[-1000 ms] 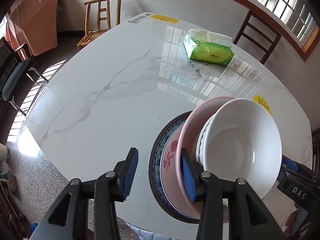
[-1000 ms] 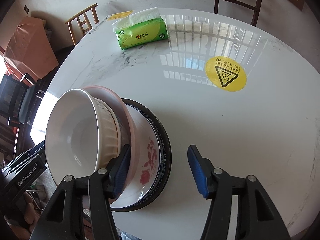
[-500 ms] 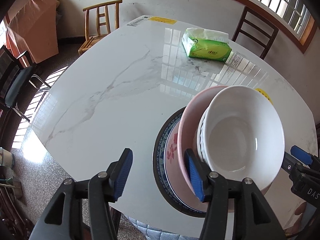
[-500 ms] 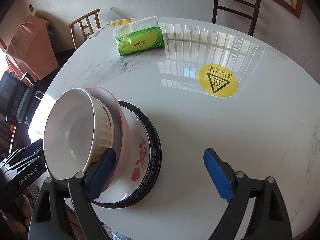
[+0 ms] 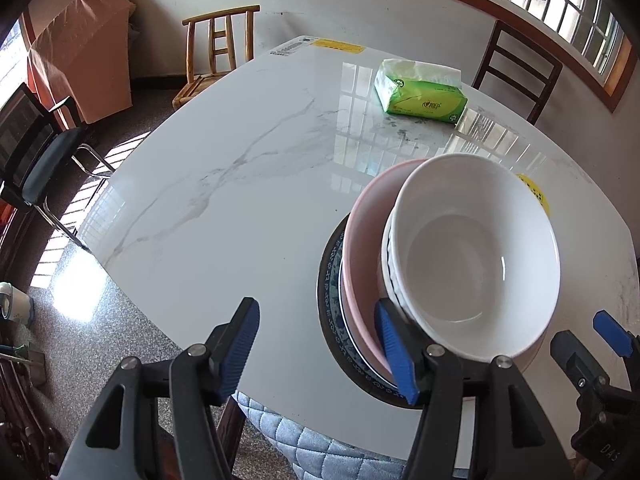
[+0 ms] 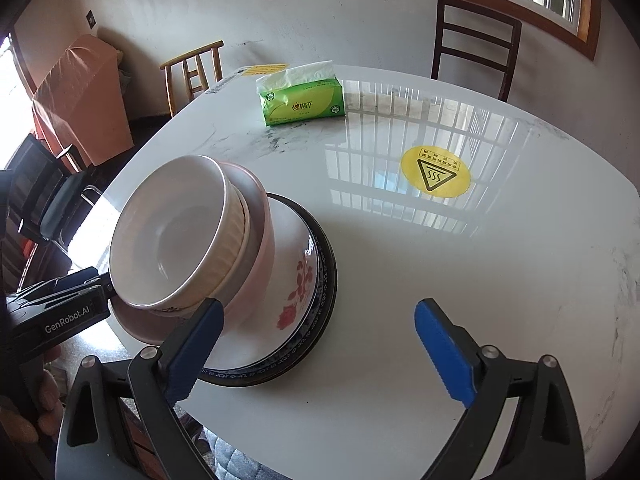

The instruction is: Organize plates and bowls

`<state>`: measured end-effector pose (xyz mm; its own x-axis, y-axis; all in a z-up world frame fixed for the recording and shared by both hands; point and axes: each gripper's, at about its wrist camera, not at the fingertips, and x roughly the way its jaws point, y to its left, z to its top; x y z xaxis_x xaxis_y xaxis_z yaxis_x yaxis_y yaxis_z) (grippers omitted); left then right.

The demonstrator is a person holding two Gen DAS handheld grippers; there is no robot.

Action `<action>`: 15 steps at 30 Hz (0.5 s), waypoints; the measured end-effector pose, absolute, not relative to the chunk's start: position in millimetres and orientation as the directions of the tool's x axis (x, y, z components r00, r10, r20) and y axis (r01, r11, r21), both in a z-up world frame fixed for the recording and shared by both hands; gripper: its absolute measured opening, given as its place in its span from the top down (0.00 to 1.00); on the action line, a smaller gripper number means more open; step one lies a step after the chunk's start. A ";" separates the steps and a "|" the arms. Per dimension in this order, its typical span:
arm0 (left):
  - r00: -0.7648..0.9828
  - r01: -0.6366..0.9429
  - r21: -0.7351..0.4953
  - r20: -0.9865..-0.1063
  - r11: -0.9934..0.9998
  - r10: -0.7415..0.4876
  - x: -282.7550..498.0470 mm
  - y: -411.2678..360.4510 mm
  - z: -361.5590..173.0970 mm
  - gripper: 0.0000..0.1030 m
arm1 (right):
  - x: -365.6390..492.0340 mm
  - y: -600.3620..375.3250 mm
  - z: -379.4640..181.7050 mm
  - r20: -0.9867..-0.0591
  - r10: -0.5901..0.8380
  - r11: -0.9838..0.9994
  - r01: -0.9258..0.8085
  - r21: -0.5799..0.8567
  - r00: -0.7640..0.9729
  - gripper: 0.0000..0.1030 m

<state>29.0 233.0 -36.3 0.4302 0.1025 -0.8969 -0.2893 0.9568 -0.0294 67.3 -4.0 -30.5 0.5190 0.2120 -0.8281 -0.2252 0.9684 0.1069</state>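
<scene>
A stack stands near the table's front edge: a dark blue-rimmed plate [image 6: 320, 280] at the bottom, a white bowl with red flowers [image 6: 292, 280], a pink bowl [image 5: 364, 232] and a white ribbed bowl [image 5: 480, 248] on top, also in the right wrist view [image 6: 176, 232]. The upper bowls lean to one side. My left gripper [image 5: 316, 348] is open, its right finger by the pink bowl's rim. My right gripper [image 6: 320, 344] is open wide, in front of the stack.
A green tissue pack [image 6: 302, 100] lies at the far side of the white marble table [image 5: 240, 184]. A yellow warning sticker [image 6: 435, 176] is on the table to the right. Wooden chairs [image 5: 218, 48] stand around it. A quilted seat cushion [image 5: 320, 452] is below the front edge.
Both grippers have drawn back and up from the stack. The right gripper has opened wider and its left finger has left the bowls. The stack has stayed put.
</scene>
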 end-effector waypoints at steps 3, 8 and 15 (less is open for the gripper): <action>0.437 -0.289 -0.024 -0.893 0.957 0.110 26.5 233.2 -36.0 0.41 | 59.5 -2.0 -33.8 -0.827 0.232 0.963 -0.242 0.120 0.512 0.04; 0.423 -0.302 -0.018 -0.899 0.953 0.117 29.1 233.7 -35.8 0.41 | 56.7 -2.5 -35.9 -0.830 0.242 0.960 -0.246 0.130 0.502 0.04; 0.417 -0.286 -0.029 -0.903 0.958 0.098 37.8 226.7 -37.3 0.41 | 56.6 -4.3 -39.1 -0.837 0.236 0.962 -0.238 0.131 0.494 0.04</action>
<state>37.8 226.7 -37.3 0.4175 0.0978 -0.9034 -0.2864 0.9577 -0.0287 56.6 -4.3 -39.1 0.4936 0.2359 -0.8371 -0.2379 0.9624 0.1309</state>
